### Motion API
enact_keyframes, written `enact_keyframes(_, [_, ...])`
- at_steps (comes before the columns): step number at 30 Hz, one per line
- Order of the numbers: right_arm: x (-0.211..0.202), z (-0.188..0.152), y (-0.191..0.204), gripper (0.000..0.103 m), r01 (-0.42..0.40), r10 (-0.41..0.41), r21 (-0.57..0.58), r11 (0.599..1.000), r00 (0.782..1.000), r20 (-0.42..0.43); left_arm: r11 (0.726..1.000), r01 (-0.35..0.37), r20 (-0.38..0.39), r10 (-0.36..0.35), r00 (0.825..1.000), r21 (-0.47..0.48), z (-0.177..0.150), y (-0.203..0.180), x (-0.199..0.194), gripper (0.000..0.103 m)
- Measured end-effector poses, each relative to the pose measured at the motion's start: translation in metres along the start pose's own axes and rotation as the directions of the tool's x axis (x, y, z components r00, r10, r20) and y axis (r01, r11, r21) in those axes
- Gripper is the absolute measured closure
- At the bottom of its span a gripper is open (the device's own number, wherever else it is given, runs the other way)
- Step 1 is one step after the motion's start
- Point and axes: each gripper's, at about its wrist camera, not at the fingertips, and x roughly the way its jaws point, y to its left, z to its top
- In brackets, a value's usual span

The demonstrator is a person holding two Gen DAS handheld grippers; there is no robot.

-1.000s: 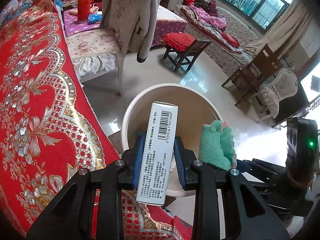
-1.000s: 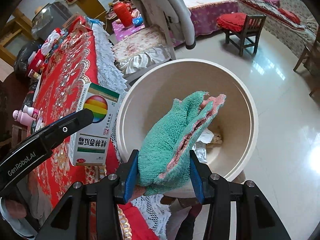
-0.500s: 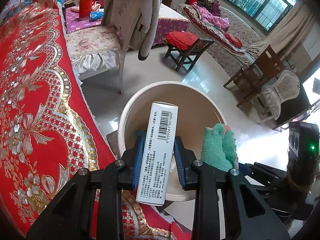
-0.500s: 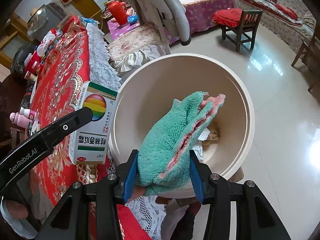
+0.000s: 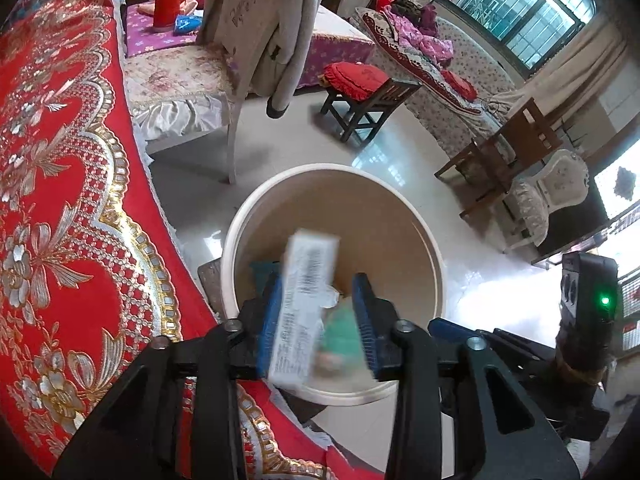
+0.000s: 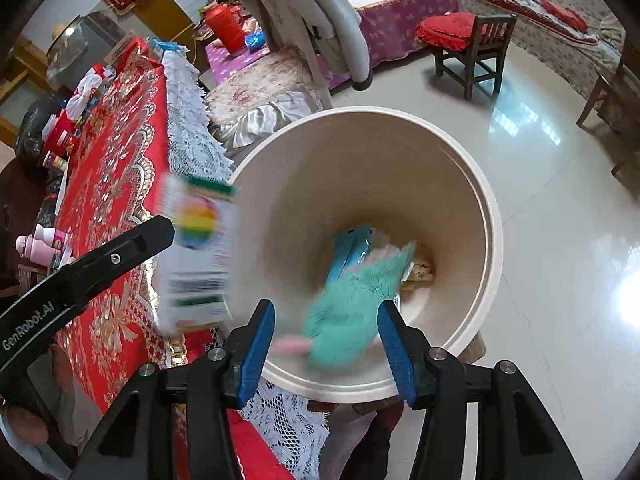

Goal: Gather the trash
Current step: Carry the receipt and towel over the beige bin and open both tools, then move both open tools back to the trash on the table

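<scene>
Here, the left gripper (image 5: 318,316) is seen with its jaws spread wide, and the blurred white box (image 5: 304,308) is caught tilted between them, against the left pad but clear of the right one, above the cream bin (image 5: 434,256). The right gripper (image 6: 326,344) is likewise opened wide, with the blurred green cloth (image 6: 356,308) seen loose between its pads, inside the bin's mouth.
</scene>
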Motion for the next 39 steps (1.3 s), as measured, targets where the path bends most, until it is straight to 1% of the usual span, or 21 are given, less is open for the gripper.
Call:
enact_keyframes(3, [0.001,-0.001,-0.002,0.047,-0.001,0.001,0.009,1.000,1.000,-0.006,1.000,0.005,-0.003,-0.005,1.000,-0.008,0.000,0.003,-0.002,0.059])
enact_keyframes(8, [0.002,-0.002,-0.002,0.047,-0.004,0.004,0.012,1.000,1.000,-0.015,1.000,-0.005,0.003,0.005,1.000,-0.008,-0.004,0.006,-0.008,0.059])
enact_keyframes(17, [0.001,-0.004,0.016,0.047,-0.018,0.017,-0.029,0.999,1.000,-0.020,0.998,-0.059,0.056,0.059,0.997,-0.006,-0.010,0.016,-0.030,0.059])
enact_keyframes(23, [0.000,-0.004,0.037,0.047,-0.028,0.027,-0.070,0.997,0.999,-0.018,0.994,-0.097,0.092,0.101,0.991,-0.039,-0.015,0.035,-0.049,0.059])
enact_keyframes(28, [0.003,-0.004,0.061,0.047,-0.049,0.047,-0.110,0.993,0.999,-0.022,0.988,-0.130,0.113,0.139,0.984,-0.081,-0.024,0.061,-0.068,0.059])
enact_keyframes(31, [0.006,-0.004,0.084,0.047,-0.065,0.062,-0.150,0.987,0.998,-0.026,0.983,-0.148,0.124,0.162,0.979,-0.111,-0.029,0.076,-0.081,0.059])
enact_keyframes(36, [0.014,-0.005,0.125,0.046,-0.099,0.092,-0.217,0.971,0.995,-0.043,0.966,-0.192,0.141,0.217,0.966,-0.174,-0.043,0.114,-0.108,0.059])
enact_keyframes(39, [0.023,-0.009,0.157,0.046,-0.125,0.111,-0.265,0.956,0.992,-0.066,0.947,-0.222,0.149,0.260,0.954,-0.233,-0.056,0.146,-0.129,0.059])
